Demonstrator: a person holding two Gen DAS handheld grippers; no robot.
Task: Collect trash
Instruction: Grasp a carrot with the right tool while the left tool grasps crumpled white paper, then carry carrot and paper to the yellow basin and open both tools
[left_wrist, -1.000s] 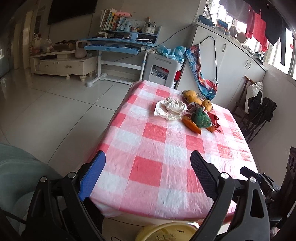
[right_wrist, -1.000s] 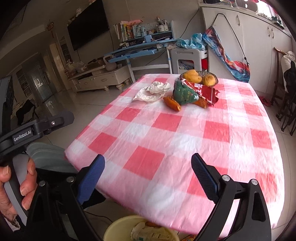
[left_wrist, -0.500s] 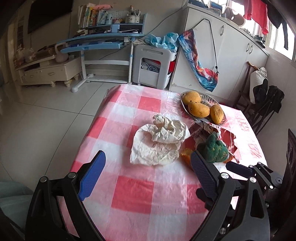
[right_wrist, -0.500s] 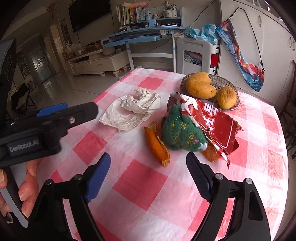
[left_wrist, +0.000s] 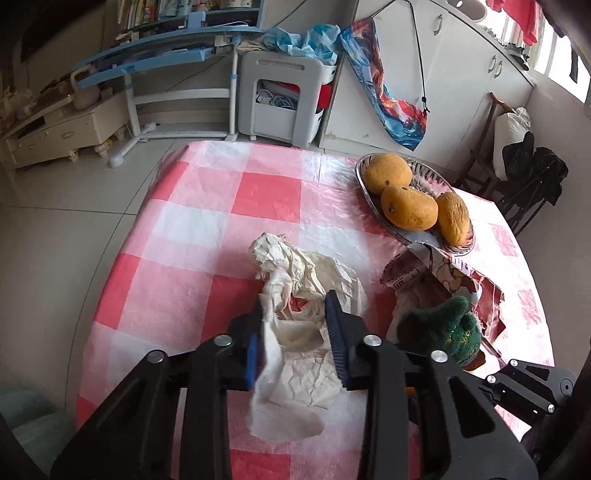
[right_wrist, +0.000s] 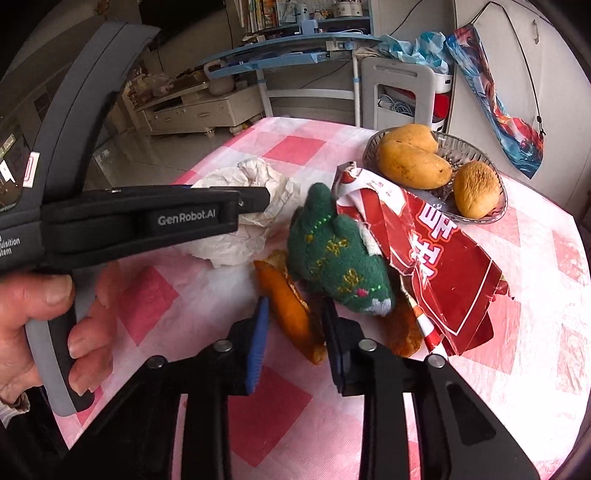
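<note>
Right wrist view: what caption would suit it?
Right gripper closing on an orange peel beside a green knitted toy and torn red wrapper.

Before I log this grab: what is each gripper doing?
Left gripper: fingers just closed on the crumpled white paper.
Right gripper: fingers just closed on the orange peel.

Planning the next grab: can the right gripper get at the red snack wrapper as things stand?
Probably not at once: the right gripper has just been closing its jaws on the orange peel, and the green knitted toy lies partly over the red snack wrapper.
</note>
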